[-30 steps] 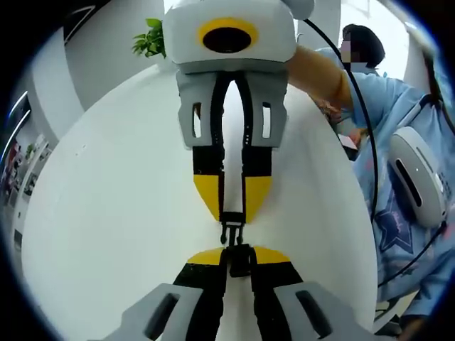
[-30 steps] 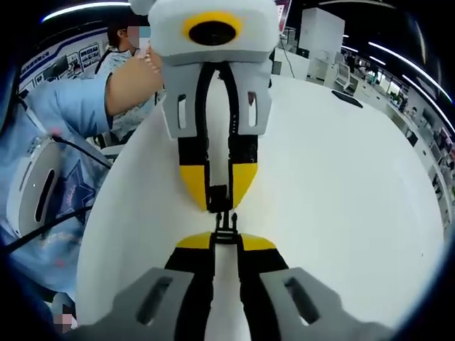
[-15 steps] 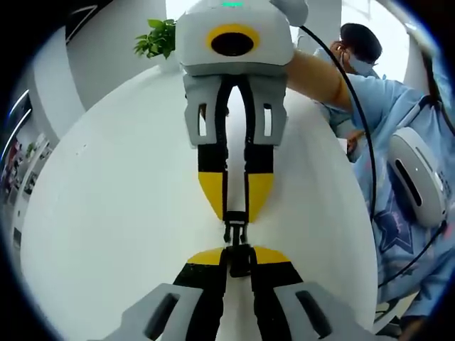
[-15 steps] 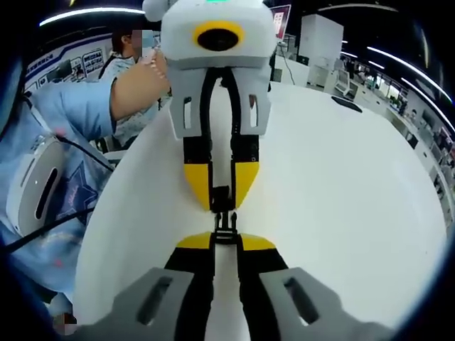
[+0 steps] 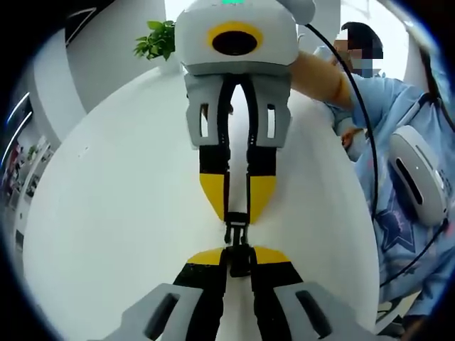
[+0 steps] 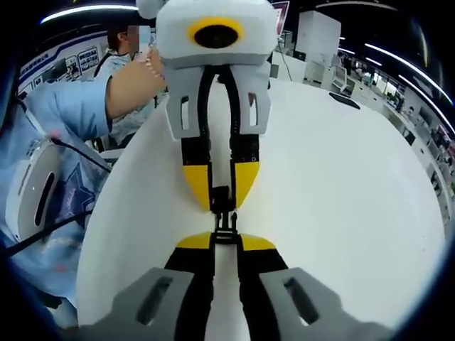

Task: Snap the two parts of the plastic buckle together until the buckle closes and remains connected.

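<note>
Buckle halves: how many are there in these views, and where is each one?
2. One buckle half sits clamped in the left gripper; the other buckle half is held by the right gripper, the two meeting tip to tip above the white table.

Left gripper view: right gripper (image 5: 237,213) now sits slightly lower and nearer than a second ago, its yellow fingers (image 5: 213,195) closer to the socket half (image 5: 240,259). Gap between buckle halves a bit smaller. Pronged half (image 5: 234,231) barely shifted.
</note>
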`<state>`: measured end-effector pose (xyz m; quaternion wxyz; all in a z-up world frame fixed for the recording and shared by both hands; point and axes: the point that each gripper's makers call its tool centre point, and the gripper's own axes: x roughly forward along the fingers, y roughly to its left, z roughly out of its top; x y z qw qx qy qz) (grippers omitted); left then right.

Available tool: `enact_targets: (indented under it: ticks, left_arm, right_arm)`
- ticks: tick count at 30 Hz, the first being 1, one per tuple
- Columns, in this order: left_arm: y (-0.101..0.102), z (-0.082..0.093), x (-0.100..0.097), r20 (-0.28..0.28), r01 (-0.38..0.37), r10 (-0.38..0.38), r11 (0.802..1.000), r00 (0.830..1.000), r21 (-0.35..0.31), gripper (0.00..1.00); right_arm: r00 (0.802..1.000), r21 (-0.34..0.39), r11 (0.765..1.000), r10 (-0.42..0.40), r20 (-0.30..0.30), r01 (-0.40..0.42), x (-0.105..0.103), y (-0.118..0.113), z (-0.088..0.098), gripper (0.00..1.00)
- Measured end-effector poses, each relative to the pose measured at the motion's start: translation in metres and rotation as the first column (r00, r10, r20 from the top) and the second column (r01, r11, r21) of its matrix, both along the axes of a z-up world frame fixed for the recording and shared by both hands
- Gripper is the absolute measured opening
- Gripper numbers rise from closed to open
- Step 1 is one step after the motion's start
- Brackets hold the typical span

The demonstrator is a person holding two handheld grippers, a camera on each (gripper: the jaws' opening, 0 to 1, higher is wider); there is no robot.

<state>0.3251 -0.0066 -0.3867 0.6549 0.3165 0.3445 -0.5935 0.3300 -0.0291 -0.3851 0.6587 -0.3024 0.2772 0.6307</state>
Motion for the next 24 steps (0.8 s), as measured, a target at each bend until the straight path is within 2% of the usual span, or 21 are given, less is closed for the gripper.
enact_targets:
  ticks: [4, 8, 12, 15, 24]
  left_arm:
    - [-0.0003, 0.0, 0.0014, 0.014, -0.004, 0.004, 1.0, 1.0, -0.003, 0.12]
    - [0.0001, -0.001, 0.0009, 0.008, -0.006, 0.006, 1.0, 1.0, -0.009, 0.12]
    - [-0.0001, -0.0016, 0.0002, -0.002, 0.009, -0.009, 1.0, 1.0, -0.015, 0.12]
    - [-0.0003, -0.002, 0.0004, -0.019, 0.015, -0.015, 1.0, 1.0, -0.015, 0.12]
    - [-0.001, -0.0017, 0.0004, -0.047, 0.038, -0.039, 0.999, 0.998, -0.004, 0.12]
  right_arm:
    - [1.0, -0.008, 1.0, 0.009, 0.01, -0.009, -0.0002, 0.0041, 0.0001, 0.11]
    - [0.999, -0.015, 0.999, 0.034, 0.03, -0.034, -0.0005, 0.0047, -0.0005, 0.11]
    - [0.997, -0.014, 0.997, 0.079, 0.024, -0.078, 0.0014, 0.0054, -0.0006, 0.11]
    - [0.994, -0.032, 0.994, 0.109, 0.005, -0.108, 0.0034, 0.007, -0.0007, 0.11]
    - [0.98, -0.091, 0.977, 0.196, 0.017, -0.194, 0.0053, 0.0091, -0.0001, 0.11]
